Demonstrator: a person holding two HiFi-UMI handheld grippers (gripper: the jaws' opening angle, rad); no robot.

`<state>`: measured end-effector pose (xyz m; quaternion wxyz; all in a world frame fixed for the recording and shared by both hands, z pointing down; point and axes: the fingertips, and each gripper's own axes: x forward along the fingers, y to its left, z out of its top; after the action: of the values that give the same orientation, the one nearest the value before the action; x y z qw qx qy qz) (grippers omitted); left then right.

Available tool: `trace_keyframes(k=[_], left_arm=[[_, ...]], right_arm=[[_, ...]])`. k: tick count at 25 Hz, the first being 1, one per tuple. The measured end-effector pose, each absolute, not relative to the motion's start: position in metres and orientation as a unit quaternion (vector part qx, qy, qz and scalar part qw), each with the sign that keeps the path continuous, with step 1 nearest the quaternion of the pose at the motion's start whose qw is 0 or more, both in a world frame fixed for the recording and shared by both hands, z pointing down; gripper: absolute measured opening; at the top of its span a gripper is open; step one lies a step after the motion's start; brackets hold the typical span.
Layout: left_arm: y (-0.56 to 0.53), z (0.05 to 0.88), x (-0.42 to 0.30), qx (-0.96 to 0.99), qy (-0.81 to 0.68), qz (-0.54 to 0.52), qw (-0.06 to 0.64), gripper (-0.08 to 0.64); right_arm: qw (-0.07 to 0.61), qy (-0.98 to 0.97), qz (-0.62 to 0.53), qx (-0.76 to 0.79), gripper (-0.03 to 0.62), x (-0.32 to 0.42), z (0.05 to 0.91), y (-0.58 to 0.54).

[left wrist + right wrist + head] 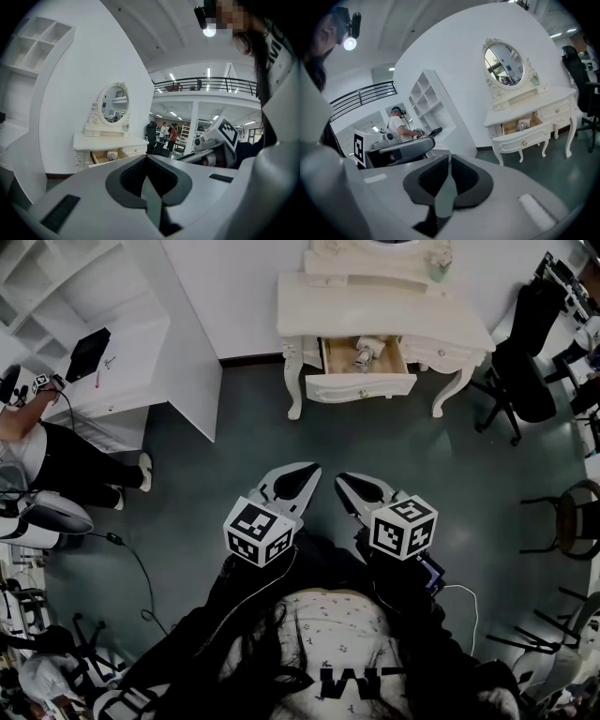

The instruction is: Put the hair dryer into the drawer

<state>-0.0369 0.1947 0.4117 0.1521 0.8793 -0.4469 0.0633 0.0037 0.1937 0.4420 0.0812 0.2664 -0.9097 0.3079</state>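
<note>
Well apart from the drawer [361, 387] with hair dryer [366, 352]: left hand-held gripper [307, 472], right hand-held gripper [344, 479], both clenched empty.

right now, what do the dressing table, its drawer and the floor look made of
Dressing table: probably painted wood, cream-white satin finish, carved legs. Its open drawer: unpainted tan inside, likely wood or board. Floor: smooth dark green-grey, faint sheen, perhaps vinyl or coated concrete.

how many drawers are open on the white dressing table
1: the middle drawer, pulled out from under the top of the dressing table, with the hair dryer lying inside. Nothing else on it looks pulled out.
</note>
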Motion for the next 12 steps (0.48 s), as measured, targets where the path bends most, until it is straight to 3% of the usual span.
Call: trace_keyframes(k=[12], left_arm=[[0.197, 0.412, -0.019, 0.882, -0.443, 0.072, 0.146, -0.013]], right_arm=[[0.073, -0.910, 0.305, 0.270, 0.031, 0.021, 0.440, 0.194]])
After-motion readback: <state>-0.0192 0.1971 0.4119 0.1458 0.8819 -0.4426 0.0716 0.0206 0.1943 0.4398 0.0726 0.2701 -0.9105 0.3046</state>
